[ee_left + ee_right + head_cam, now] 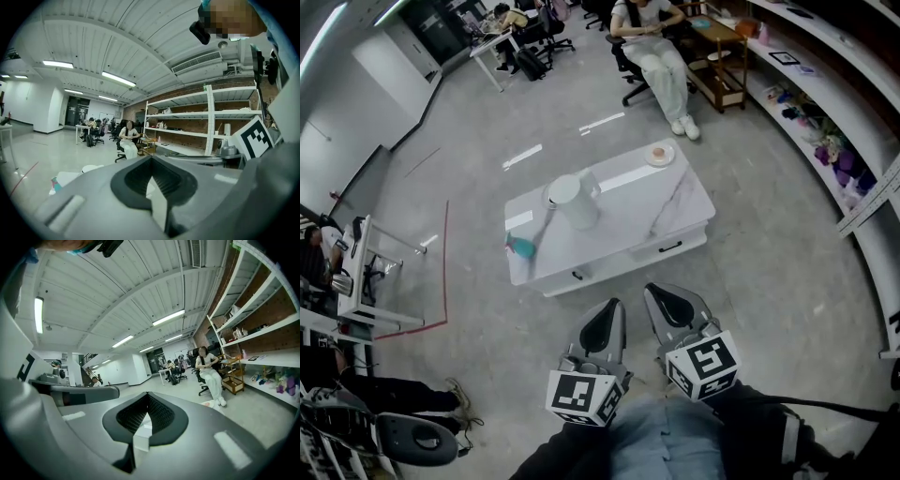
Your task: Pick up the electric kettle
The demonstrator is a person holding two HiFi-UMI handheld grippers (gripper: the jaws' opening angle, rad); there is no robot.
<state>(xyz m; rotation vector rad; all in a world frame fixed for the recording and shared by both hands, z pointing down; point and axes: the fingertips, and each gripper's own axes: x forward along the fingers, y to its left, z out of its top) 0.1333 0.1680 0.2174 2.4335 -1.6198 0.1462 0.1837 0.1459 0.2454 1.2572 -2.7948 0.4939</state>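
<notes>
Kettle (575, 202) stands well beyond both closed jaws.

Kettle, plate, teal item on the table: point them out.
kettle (575, 204), head view, side of body.
plate (668, 159), head view, right rim.
teal item (523, 247), head view, its middle.

White electric kettle (573, 201) upright on table (675, 202)
</notes>
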